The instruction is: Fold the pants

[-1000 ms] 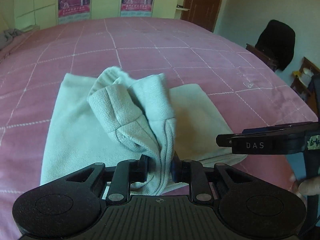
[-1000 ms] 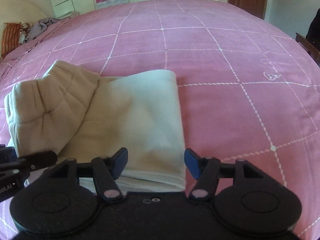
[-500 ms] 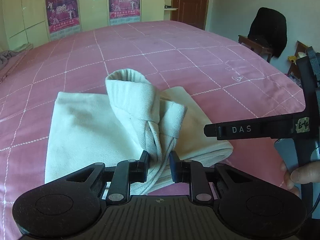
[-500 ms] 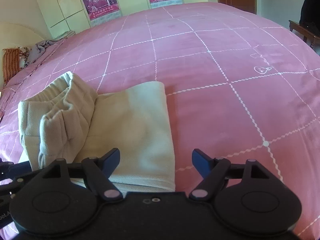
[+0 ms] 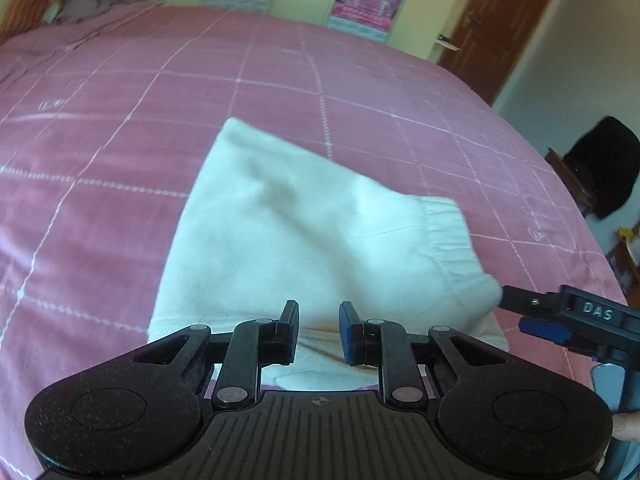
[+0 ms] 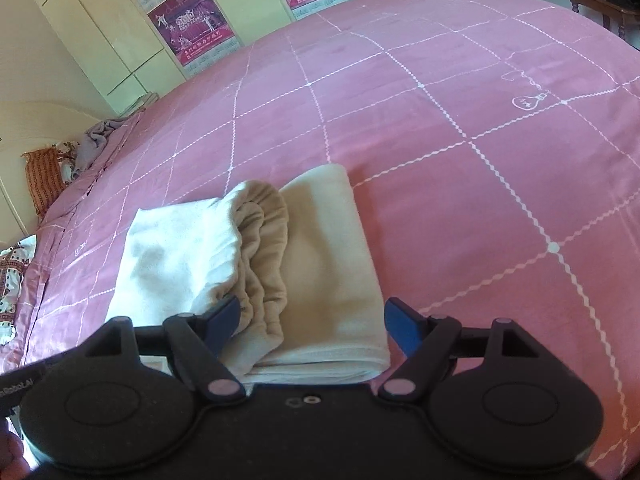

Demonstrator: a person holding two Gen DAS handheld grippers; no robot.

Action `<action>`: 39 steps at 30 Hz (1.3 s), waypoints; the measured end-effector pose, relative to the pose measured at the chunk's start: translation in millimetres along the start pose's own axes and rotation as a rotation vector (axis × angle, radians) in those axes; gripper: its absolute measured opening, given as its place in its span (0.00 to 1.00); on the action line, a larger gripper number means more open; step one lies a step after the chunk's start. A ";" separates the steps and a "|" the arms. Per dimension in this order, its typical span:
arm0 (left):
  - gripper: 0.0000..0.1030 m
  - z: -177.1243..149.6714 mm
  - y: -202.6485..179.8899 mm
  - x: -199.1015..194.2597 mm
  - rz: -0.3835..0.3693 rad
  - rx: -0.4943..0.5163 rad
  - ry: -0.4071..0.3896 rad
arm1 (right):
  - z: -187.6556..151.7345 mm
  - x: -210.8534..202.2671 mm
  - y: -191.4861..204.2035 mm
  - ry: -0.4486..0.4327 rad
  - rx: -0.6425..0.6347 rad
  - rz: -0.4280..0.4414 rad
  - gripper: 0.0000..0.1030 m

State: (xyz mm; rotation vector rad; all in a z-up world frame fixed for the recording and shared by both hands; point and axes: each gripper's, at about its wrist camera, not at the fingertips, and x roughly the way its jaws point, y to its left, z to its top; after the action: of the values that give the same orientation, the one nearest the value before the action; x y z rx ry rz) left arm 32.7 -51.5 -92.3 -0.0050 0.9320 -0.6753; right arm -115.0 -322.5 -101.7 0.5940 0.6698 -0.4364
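Pink bedspread (image 5: 360, 92) with a thin white grid covers a large bed and fills most of both views; behind it stand pale yellow wardrobe doors with magenta posters (image 6: 192, 28), and a dark wooden door (image 5: 500, 28) shows at the far right of the left wrist view. Pale cream pants (image 5: 304, 240) lie on the spread in a folded, roughly rectangular stack. Half a second ago the left gripper (image 5: 319, 334) was clamped on a bunched, lifted hump of this cloth; now that hump is gone, the upper layer is spread flat over the stack, and the two fingers stand a narrow gap apart with nothing pinched between them. They sit just above the near edge of the pants, and cloth shows through the gap. The elastic waistband (image 6: 264, 256) now lies as a gathered ridge along the right side of the top layer, with a lower folded layer showing beyond it. The right gripper (image 6: 314, 322) is spread wide, as it was before, and holds nothing. Its left fingertip (image 6: 224, 318) is right against the near end of the waistband ridge, though real contact cannot be judged, while its other fingertip sits just past the right edge of the stack. The near end of the pants lies between its fingers.
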 end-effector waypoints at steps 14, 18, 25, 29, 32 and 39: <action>0.21 -22.4 37.7 18.5 -0.037 -0.157 0.021 | -6.4 32.7 32.4 0.137 0.016 0.063 0.86; 0.21 -24.6 41.1 15.8 -0.048 -0.178 0.010 | -12.9 40.7 37.0 0.124 0.025 0.062 0.60; 0.22 -18.2 43.0 6.7 -0.069 -0.205 -0.025 | -7.9 19.2 76.4 0.010 -0.183 0.051 0.35; 0.22 -2.9 38.3 -6.0 -0.063 -0.182 -0.080 | 9.6 -3.9 104.4 -0.086 -0.327 0.079 0.33; 0.22 5.8 33.3 -4.7 -0.069 -0.171 -0.091 | 24.8 -13.4 93.6 -0.106 -0.328 0.073 0.33; 0.22 -12.2 8.3 37.6 -0.036 -0.061 0.049 | 13.5 13.1 15.6 0.024 -0.208 -0.062 0.35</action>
State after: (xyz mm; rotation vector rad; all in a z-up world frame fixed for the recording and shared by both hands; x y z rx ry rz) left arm 43.5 -61.6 -129.8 -0.0602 1.0011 -0.6830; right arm -91.2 -321.8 -96.4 0.3827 0.7475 -0.4122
